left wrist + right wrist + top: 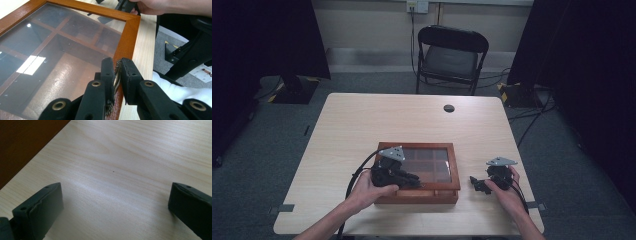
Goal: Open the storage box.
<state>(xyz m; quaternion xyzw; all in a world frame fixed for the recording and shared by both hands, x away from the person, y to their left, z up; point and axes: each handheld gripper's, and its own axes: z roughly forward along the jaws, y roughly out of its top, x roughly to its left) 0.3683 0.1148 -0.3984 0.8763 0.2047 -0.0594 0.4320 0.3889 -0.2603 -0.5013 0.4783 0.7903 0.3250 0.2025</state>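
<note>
The box [447, 165] is reddish-brown wood with a glass lid over square compartments, and it sits on the counter [362, 125] near the front edge. A small brass latch [116, 76] hangs at its front rim. The left claw [117, 75] is clenched on that latch, hand over the box's front-left corner. The right claw [115, 202] rests released, jaws wide, just right of the box.

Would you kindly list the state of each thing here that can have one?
Wooden box: lid down, glass top shut.
Brass clasp: pinched on the box's front edge.
Left gripper: shut on the brass clasp.
Right gripper: open, holding nothing, over bare table.
Folding chair: unfolded, unoccupied.
</note>
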